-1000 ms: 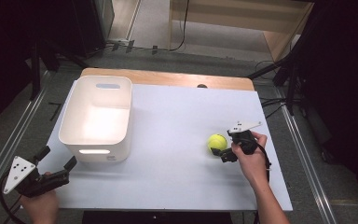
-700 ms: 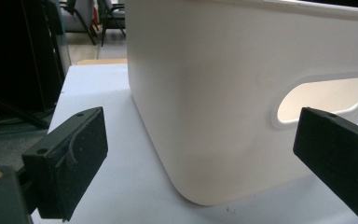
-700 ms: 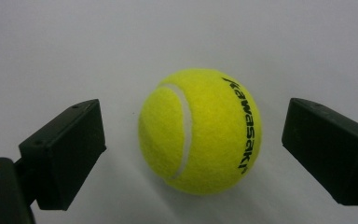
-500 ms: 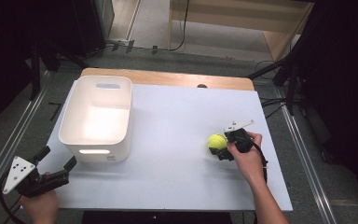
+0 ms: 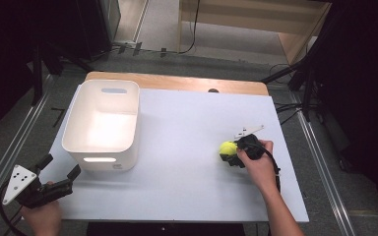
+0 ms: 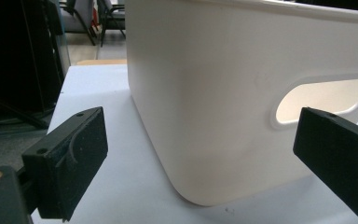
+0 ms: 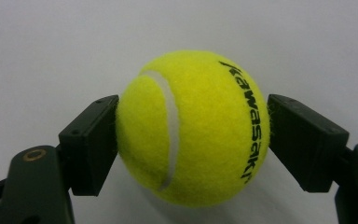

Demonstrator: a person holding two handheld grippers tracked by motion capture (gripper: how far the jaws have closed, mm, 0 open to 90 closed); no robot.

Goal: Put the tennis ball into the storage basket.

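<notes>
Between the right gripper (image 7: 193, 140) fingers (image 7: 91, 142) — tennis ball (image 7: 193, 126), both pads touching

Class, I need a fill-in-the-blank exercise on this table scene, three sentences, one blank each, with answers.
1. The right gripper is shut on a yellow ____ ball.
2. The white bin sits on the ____ side of the table, seen from above.
3. The left gripper has its jaws ____.

Answers: tennis; left; open

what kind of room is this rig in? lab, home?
Probably a lab or data-collection bay, not a home: the white-topped table sits between metal floor rails, with dark curtains and cables around it, and only test props on it, a white bin and a tennis ball.
</notes>
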